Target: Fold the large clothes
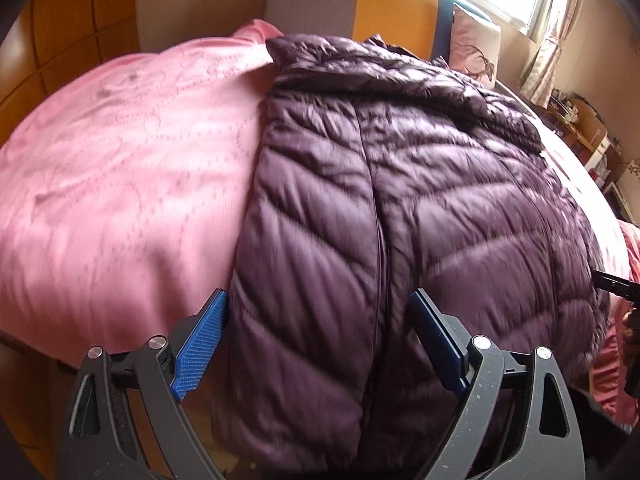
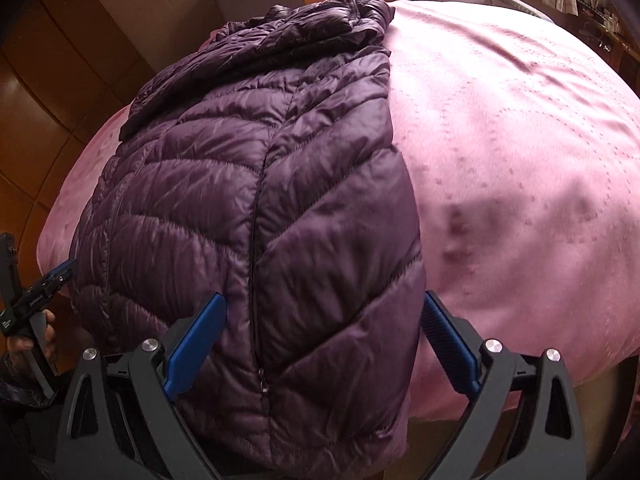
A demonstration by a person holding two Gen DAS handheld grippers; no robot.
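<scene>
While both tongs, left (image 1: 318, 344) and right (image 2: 322, 346), stand apart, the purple jacket (image 1: 400, 208) lies between their fingers on the pink bed (image 1: 120, 160).

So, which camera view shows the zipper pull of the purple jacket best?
The right wrist view: the zipper pull hangs sharp near the hem of the purple jacket. The left wrist view shows only the blurred front seam, no pull.

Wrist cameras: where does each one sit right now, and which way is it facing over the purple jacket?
Left wrist: on the left gripper, open, near the hem, looking up the purple jacket toward the headboard; the right gripper shows at the right edge.
Right wrist: on the right gripper, open, facing the same way; the left gripper and its hand show at the left edge.
Shared: jacket, pink bedspread, pillow.
</scene>
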